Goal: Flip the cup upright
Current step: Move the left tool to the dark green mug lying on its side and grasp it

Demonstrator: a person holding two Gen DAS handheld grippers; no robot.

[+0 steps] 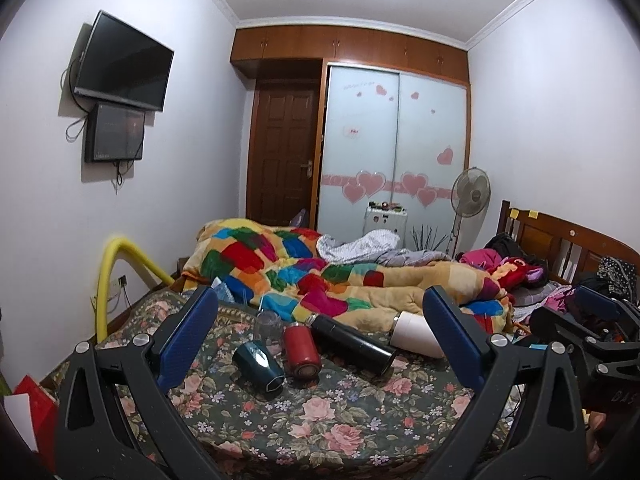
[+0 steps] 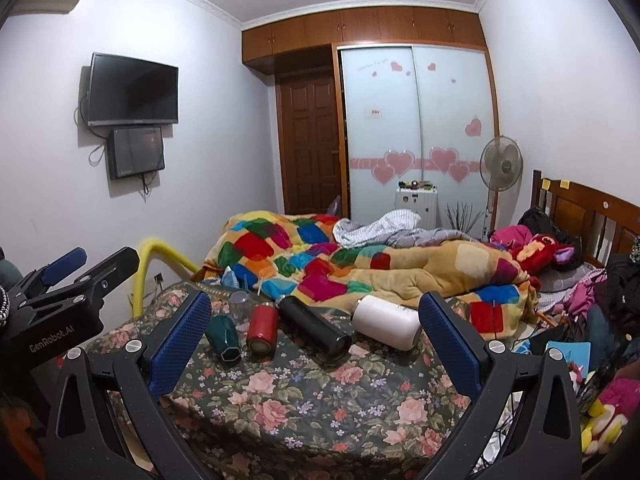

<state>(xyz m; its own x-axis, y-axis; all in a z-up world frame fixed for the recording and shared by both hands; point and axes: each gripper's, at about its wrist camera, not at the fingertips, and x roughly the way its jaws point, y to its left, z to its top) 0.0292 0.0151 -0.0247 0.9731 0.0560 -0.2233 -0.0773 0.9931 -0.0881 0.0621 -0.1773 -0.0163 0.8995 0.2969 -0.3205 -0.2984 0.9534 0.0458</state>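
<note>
Pretty much at the starting line here, nothing grabbed yet. Five drink containers sitting in a loose row on the flowery bed cover [image 1: 340, 412]: a dark green cup [image 1: 259, 364] on its side with the open mouth facing the camera, a red can-shaped cup [image 1: 301, 350] also tipped over, a long black flask [image 1: 352, 340] lying down, a white bottle [image 1: 416, 334] on its side at the far right, and a clear glass [image 1: 267, 326] just behind the green and red ones, looks upside down but hard to say for sure. Colourful patchwork blanket [image 1: 320, 276] bunched up right behind them.

Left hand-held gripper [image 1: 320, 344] wide apart, hanging short of the row, roughly lined up with the red cup and the flask. Right hand-held gripper [image 2: 316, 344] also spread wide with nothing between the pads, framing the red cup, flask and bottle from a bit further right.

Can't tell which cup gets done first. Best guess: approach step, still short of any contact. Next move probably needs picking one tipped cup, coming in low across its body, closing on the sides, then rotating it up onto its base. Soft bedding = wobbly landing, so worth setting it down flat and gently.
</note>
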